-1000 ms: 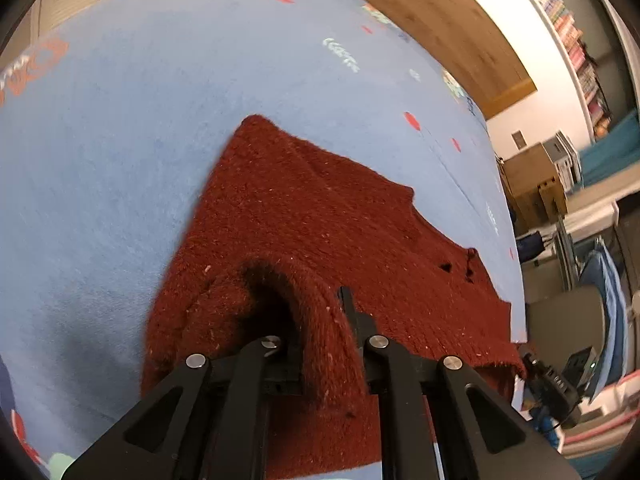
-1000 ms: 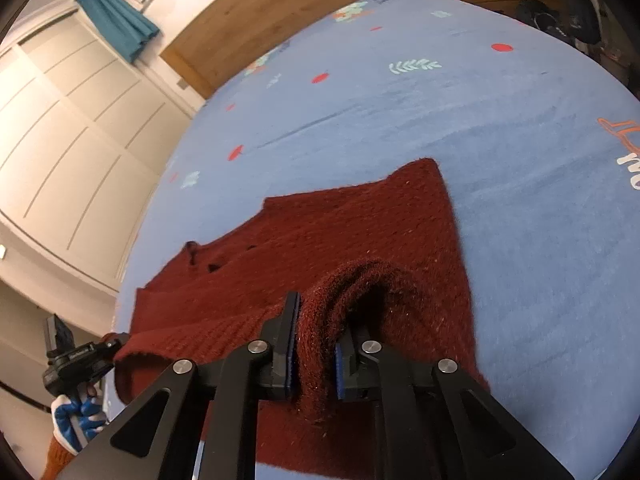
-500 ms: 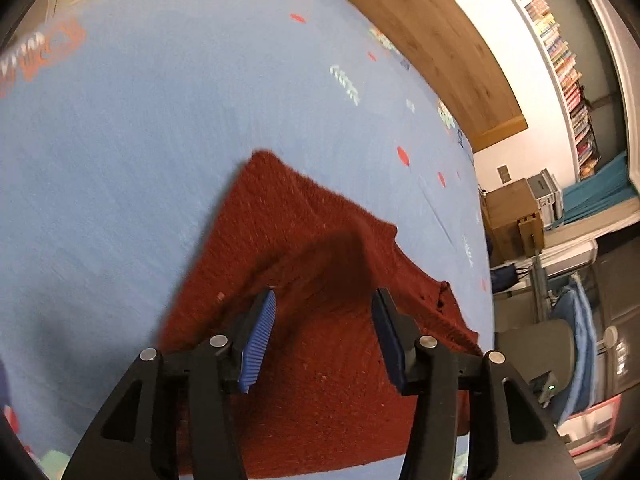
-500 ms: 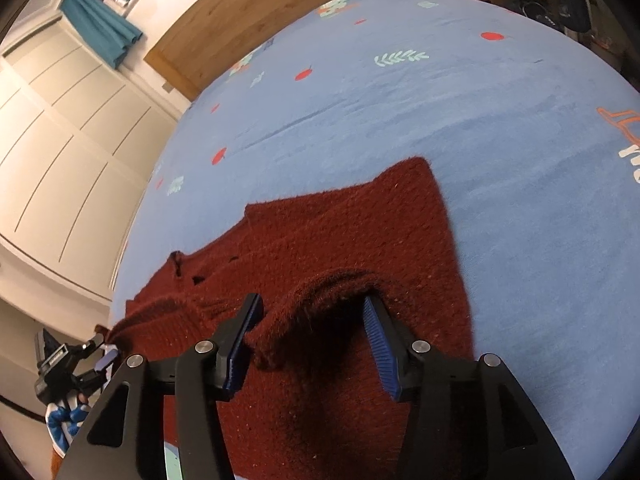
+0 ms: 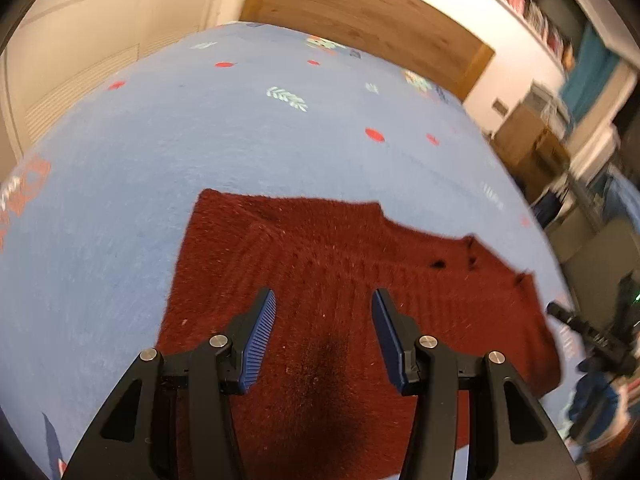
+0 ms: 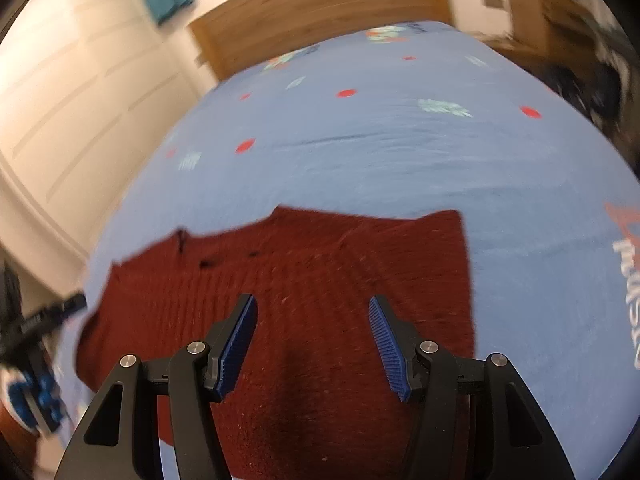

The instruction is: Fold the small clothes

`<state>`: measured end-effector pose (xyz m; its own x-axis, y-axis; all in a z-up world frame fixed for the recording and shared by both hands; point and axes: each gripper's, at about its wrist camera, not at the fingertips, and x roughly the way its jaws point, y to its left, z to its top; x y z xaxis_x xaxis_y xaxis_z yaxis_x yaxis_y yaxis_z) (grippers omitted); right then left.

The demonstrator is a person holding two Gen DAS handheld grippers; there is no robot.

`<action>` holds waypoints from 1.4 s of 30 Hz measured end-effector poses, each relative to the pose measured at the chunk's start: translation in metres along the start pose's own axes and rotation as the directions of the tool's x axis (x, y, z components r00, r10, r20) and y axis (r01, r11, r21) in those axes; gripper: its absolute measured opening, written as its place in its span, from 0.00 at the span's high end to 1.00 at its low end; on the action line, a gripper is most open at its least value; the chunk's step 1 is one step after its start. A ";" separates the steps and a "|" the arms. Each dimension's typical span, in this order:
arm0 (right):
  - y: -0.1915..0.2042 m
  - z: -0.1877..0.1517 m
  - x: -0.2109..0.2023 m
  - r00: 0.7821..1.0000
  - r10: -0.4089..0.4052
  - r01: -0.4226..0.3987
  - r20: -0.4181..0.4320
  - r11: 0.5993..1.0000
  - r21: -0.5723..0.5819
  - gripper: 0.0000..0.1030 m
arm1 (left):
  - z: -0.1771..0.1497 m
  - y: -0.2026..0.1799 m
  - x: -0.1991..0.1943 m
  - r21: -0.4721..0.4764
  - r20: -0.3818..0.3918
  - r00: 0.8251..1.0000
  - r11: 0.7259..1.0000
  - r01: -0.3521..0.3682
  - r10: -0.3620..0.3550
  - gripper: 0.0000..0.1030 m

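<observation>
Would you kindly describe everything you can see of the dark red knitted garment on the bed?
The red knitted garment is a fuzzy, ribbed, wool-like knit in deep red, flecked with pale lint. It lies spread flat on the blue patterned bedspread, one side forming a squared corner, the other stepping out toward the bed's edge. A few small dark holes or buttons show near that end; blur hides which. Both tools hover open over it, the left tool and right tool gripping nothing.

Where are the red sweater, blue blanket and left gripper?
red sweater (image 5: 320, 248): left wrist view, middle of the knit.
blue blanket (image 5: 200, 132): left wrist view, bare patch beyond the sweater.
left gripper (image 5: 323, 304): left wrist view, midway between open fingertips.
</observation>
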<state>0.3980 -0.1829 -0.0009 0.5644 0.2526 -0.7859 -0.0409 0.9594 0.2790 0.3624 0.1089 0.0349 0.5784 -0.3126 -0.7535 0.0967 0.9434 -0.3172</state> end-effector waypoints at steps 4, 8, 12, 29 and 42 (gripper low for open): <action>0.016 -0.006 0.021 0.999 -0.040 0.038 -0.026 0.996 -0.076 0.42 | -0.010 -0.010 0.025 0.050 -0.022 0.998 0.997 -0.061 0.063 0.57; 0.015 -0.011 0.040 0.992 -0.110 0.102 -0.058 0.987 -0.123 0.42 | -0.018 0.000 0.041 0.054 -0.041 0.993 0.993 -0.108 0.110 0.57; -0.009 -0.016 0.038 0.988 -0.147 0.142 -0.055 0.987 -0.081 0.42 | -0.024 0.014 0.037 0.050 -0.034 0.992 0.992 -0.118 0.120 0.57; 0.023 -0.043 0.005 0.994 -0.110 0.107 -0.019 0.985 -0.132 0.42 | -0.056 -0.024 0.012 0.164 0.062 0.977 0.964 -0.211 0.203 0.57; 0.012 -0.066 0.012 0.991 -0.118 0.109 -0.056 0.985 -0.131 0.41 | -0.079 -0.023 0.022 0.157 0.062 0.975 0.962 -0.222 0.215 0.50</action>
<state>0.3500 -0.1603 -0.0439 0.5180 0.1446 -0.8431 -0.0867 0.9894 0.1164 0.3092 0.0719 -0.0195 0.6347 -0.0953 -0.7669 0.0920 0.9946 -0.0474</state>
